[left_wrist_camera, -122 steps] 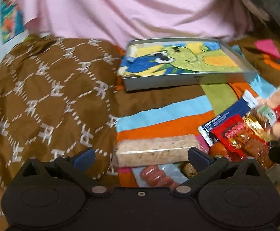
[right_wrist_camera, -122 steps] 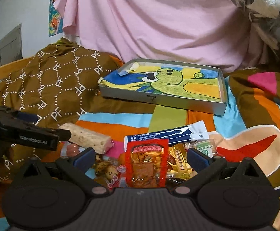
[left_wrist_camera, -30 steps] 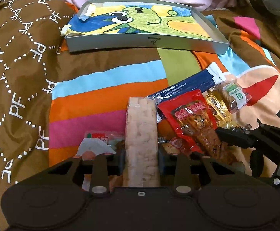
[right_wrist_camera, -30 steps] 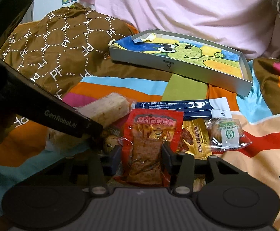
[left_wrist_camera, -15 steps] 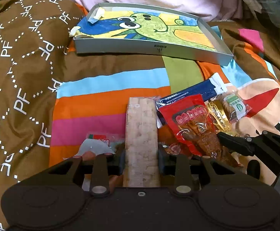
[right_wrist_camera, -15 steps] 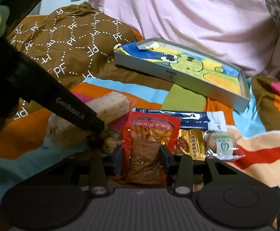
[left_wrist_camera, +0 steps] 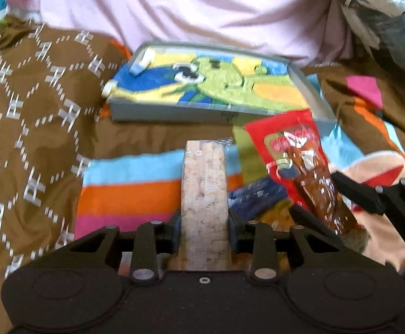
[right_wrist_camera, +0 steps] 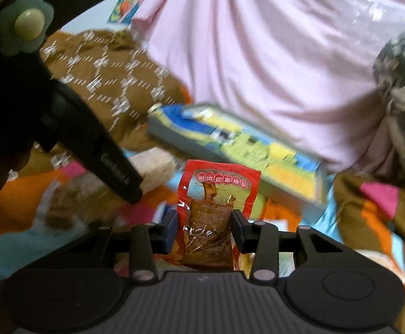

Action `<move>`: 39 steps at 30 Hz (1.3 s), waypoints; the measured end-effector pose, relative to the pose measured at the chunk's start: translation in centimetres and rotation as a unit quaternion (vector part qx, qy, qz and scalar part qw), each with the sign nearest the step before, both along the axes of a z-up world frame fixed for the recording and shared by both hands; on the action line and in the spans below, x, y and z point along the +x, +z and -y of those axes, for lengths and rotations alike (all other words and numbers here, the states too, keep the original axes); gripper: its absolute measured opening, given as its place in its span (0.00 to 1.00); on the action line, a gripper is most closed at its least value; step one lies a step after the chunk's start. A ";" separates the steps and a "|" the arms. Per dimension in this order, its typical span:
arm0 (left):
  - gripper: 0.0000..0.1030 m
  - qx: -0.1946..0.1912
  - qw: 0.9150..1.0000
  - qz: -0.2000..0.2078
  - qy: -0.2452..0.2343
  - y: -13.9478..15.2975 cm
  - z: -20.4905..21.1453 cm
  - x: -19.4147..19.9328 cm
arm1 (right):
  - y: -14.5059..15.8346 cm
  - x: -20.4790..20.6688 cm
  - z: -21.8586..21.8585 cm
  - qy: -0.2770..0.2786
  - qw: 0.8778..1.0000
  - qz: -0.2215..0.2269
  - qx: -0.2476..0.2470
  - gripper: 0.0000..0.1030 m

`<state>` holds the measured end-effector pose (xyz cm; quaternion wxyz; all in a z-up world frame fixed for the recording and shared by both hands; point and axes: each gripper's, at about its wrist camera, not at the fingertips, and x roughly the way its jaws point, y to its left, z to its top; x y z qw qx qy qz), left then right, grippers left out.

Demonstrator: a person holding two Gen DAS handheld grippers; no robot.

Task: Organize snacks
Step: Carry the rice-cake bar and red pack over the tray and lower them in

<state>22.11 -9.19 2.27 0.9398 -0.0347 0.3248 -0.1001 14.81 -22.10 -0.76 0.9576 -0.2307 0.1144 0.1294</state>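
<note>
My left gripper [left_wrist_camera: 204, 231] is shut on a long pale rice-crisp bar [left_wrist_camera: 204, 178] in clear wrap, which points away towards the tray. My right gripper [right_wrist_camera: 205, 229] is shut on a red packet of brown dried snack [right_wrist_camera: 219, 189], held upright and off the bedding. In the left wrist view the right gripper [left_wrist_camera: 333, 206] shows at the right with the red packet [left_wrist_camera: 291, 142] tilted up. One black finger [right_wrist_camera: 110, 167] of the left gripper crosses the right wrist view, with the bar [right_wrist_camera: 155, 167] behind it. A grey shallow tray [left_wrist_camera: 174, 115] with a green cartoon picture lies ahead.
A blue packet [left_wrist_camera: 255, 194] and other blurred snacks lie on the striped bedspread [left_wrist_camera: 135, 194] below the grippers. A brown patterned quilt [left_wrist_camera: 35, 128] rises at the left, pink cloth [left_wrist_camera: 174, 8] behind the tray [right_wrist_camera: 180, 142], and a dark bundle [left_wrist_camera: 383, 14] at the far right.
Both grippers have lifted their snacks off the pile and tipped upward. The red packet now hangs in the air. The tray sits lower and nearer in both views.
</note>
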 end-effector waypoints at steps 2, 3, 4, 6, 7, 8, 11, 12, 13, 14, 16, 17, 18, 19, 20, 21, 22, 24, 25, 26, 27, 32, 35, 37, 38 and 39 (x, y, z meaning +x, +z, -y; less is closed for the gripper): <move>0.33 0.004 1.000 0.017 -0.001 0.9 0.6 0.9 | 0.7 1.4 0.3 -0.016 0.999 0.022 0.018 0.44; 0.33 0.003 1.000 0.025 0.000 1.4 1.0 1.4 | 1.0 2.2 0.5 -0.024 0.999 0.031 0.029 0.44; 0.33 0.001 0.999 0.035 0.001 2.0 1.3 2.0 | 1.4 3.1 0.8 -0.031 0.998 0.042 0.041 0.44; 0.33 -0.006 0.999 0.052 0.007 3.1 1.5 3.5 | 2.0 4.6 1.1 -0.040 0.995 0.064 0.062 0.44; 0.33 -0.007 0.998 0.061 0.011 3.6 1.6 4.3 | 2.3 5.3 1.1 -0.045 0.994 0.073 0.070 0.44; 0.33 -0.008 0.997 0.073 0.016 4.2 1.7 5.2 | 2.7 6.1 1.3 -0.049 0.992 0.081 0.081 0.44; 0.33 -0.013 0.995 0.096 0.027 5.7 2.0 7.7 | 3.7 8.2 2.0 -0.053 0.988 0.101 0.105 0.44; 0.33 -0.017 0.994 0.099 0.032 6.2 2.1 8.6 | 3.9 8.9 2.4 -0.052 0.987 0.106 0.110 0.44; 0.33 -0.021 0.994 0.101 0.036 6.5 2.1 9.4 | 4.2 9.7 2.8 -0.054 0.985 0.111 0.122 0.44; 0.33 -0.025 0.993 0.103 0.041 6.7 2.1 10.3 | 4.6 10.3 3.4 -0.054 0.983 0.113 0.135 0.44; 0.33 -0.029 0.993 0.103 0.052 6.9 2.1 12.1 | 5.1 11.4 4.4 -0.057 0.980 0.115 0.155 0.44; 0.33 -0.030 0.993 0.102 0.056 6.9 2.2 12.7 | 5.4 12.2 4.8 -0.061 0.977 0.117 0.166 0.44; 0.33 -0.031 0.993 0.100 0.060 6.8 2.2 13.5 | 5.6 13.0 5.4 -0.064 0.974 0.118 0.181 0.44; 0.33 -0.030 0.993 0.099 0.062 6.6 2.2 14.1 | 5.8 13.5 5.6 -0.065 0.972 0.120 0.193 0.44; 0.33 -0.028 0.993 0.097 0.064 6.4 2.3 14.8 | 5.9 14.2 6.0 -0.065 0.969 0.123 0.206 0.44; 0.33 -0.027 0.993 0.096 0.065 6.1 2.4 15.3 | 5.9 14.8 6.4 -0.065 0.967 0.123 0.215 0.44; 0.33 -0.026 0.993 0.092 0.066 5.8 2.5 15.8 | 5.8 15.5 6.8 -0.065 0.964 0.121 0.226 0.44; 0.33 -0.027 0.994 0.082 0.067 5.1 2.6 16.9 | 5.5 16.5 7.5 -0.064 0.960 0.114 0.248 0.44; 0.34 -0.028 0.994 0.078 0.069 4.8 2.6 17.5 | 5.3 17.1 8.0 -0.063 0.958 0.109 0.258 0.44; 0.34 -0.029 0.994 0.074 0.071 4.5 2.7 18.0 | 4.9 17.6 8.4 -0.063 0.956 0.105 0.266 0.44; 0.34 -0.030 0.994 0.072 0.072 4.1 2.8 18.6 | 4.7 18.0 8.6 -0.063 0.956 0.101 0.269 0.44; 0.34 -0.032 0.995 0.051 0.076 2.7 3.4 20.4 | 3.4 19.9 9.0 -0.072 0.959 0.063 0.268 0.45; 0.34 -0.036 0.996 0.035 0.079 1.9 3.5 20.9 | 2.7 20.3 8.8 -0.075 0.961 0.049 0.261 0.45; 0.34 -0.035 0.996 0.031 0.078 1.6 3.6 21.1 | 2.5 20.6 8.7 -0.078 0.962 0.042 0.258 0.45; 0.34 -0.035 0.996 0.028 0.078 1.4 3.6 21.2 | 2.4 20.6 8.6 -0.080 0.963 0.041 0.256 0.45; 0.34 -0.036 0.996 0.026 0.079 1.3 3.6 21.3 | 2.2 20.7 8.6 -0.080 0.963 0.039 0.253 0.45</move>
